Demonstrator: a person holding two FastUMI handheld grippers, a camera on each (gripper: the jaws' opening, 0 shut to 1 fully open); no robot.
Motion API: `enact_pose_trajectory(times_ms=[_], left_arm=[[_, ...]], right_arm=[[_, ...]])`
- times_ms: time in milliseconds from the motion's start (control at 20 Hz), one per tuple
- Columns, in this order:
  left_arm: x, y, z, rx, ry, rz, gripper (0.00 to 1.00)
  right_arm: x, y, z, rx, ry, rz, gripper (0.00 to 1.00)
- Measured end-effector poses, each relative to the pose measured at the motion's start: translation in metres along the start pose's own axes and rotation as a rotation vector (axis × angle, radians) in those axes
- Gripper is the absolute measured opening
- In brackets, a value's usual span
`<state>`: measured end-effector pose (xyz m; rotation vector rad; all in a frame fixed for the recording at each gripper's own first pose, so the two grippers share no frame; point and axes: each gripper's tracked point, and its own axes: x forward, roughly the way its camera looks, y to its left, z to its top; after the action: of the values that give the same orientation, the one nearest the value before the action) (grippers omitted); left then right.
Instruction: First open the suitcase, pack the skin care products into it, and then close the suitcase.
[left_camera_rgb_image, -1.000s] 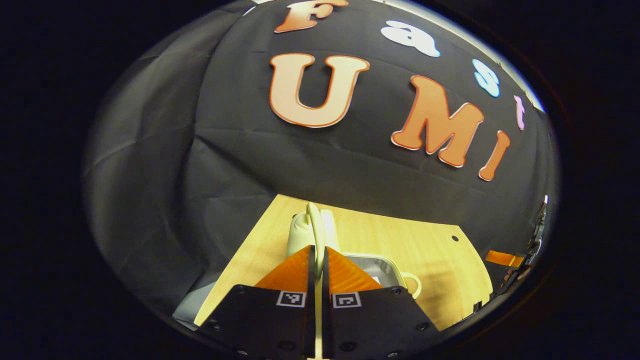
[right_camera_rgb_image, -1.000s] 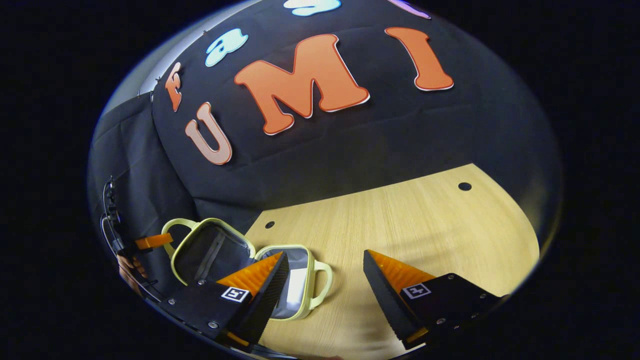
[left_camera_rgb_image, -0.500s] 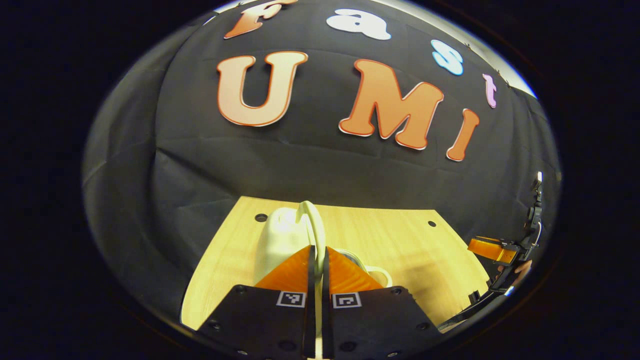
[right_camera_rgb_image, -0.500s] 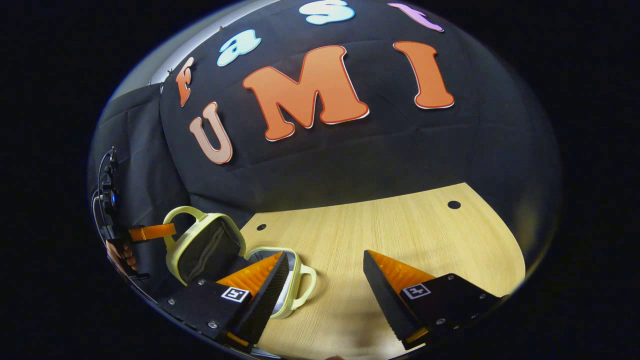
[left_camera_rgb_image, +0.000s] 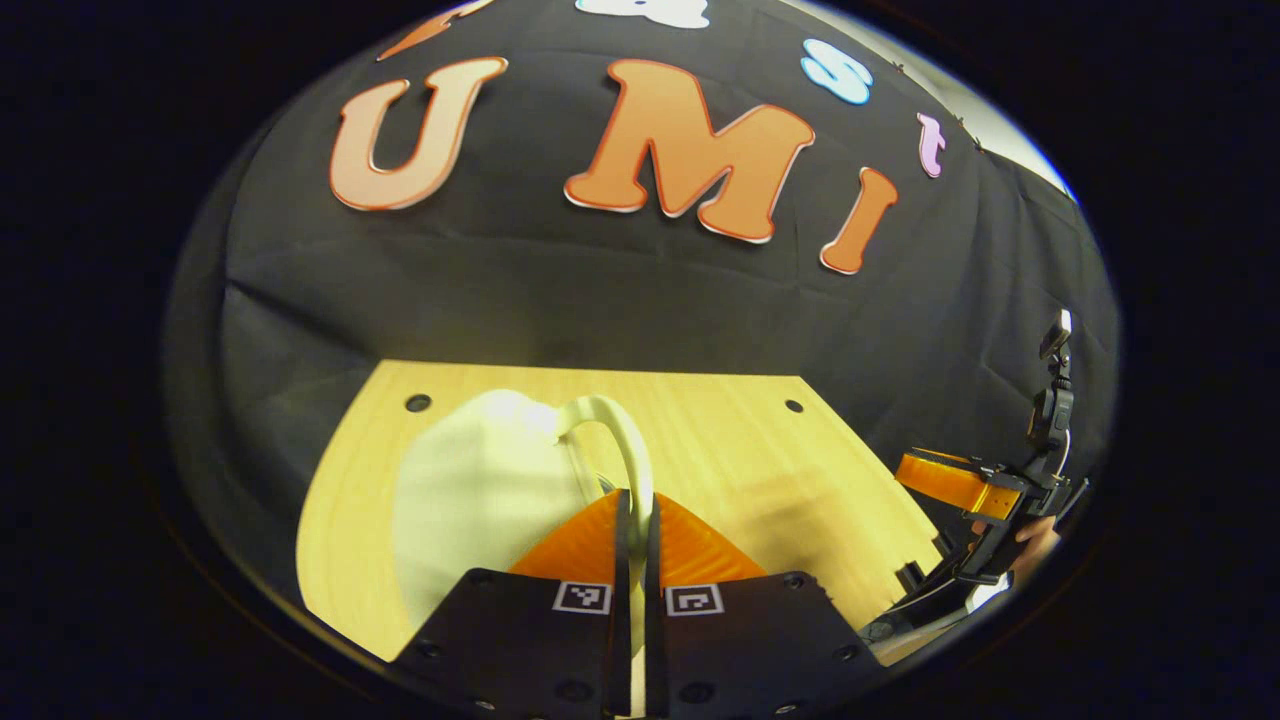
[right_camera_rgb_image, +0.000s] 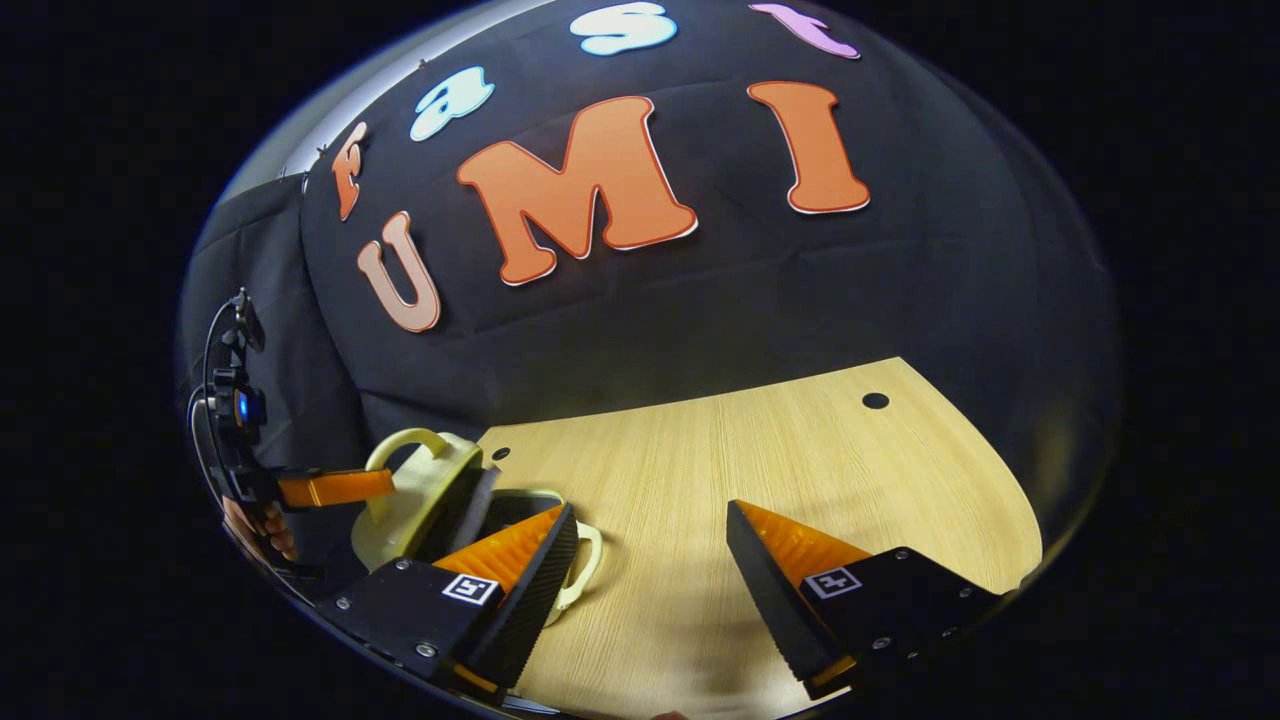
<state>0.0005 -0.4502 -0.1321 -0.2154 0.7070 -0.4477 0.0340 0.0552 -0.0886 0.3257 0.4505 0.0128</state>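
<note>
Wood table (right_camera_rgb_image: 800, 470), black cloth wall; left claw (left_camera_rgb_image: 635, 505) clamped on suitcase handle (left_camera_rgb_image: 625, 445), right claw (right_camera_rgb_image: 650, 560) apart.

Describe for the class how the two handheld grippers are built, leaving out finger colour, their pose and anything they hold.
Each gripper has two wedge-shaped fingers with ribbed inner faces on black blocks studded with screws. The left gripper and the right gripper each carry a small square black-and-white marker on each block. In the right gripper view, the left gripper also shows farther off, with a black frame, thin black cables and a small blue light.
</note>
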Motion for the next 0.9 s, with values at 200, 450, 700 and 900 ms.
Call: enact_pose_trajectory(times_ms=[200,450,700,900], left_arm=[[0.034,-0.025,-0.029,0.019,0.078,-0.053,0.06],[0.066,-0.042,-0.064,0.028,0.175,-0.089,0.06],[0.092,-0.052,-0.096,0.052,0.232,-0.074,0.06],[0.112,-0.054,-0.118,0.093,0.242,0.004,0.06]], right_arm=[[-0.004,-0.009,-0.005,0.001,0.007,-0.021,0.95],[-0.005,-0.02,-0.011,0.015,0.016,-0.043,0.95],[-0.005,-0.024,-0.012,0.004,0.017,-0.055,0.95],[-0.002,-0.024,-0.015,-0.009,0.027,-0.055,0.95]])
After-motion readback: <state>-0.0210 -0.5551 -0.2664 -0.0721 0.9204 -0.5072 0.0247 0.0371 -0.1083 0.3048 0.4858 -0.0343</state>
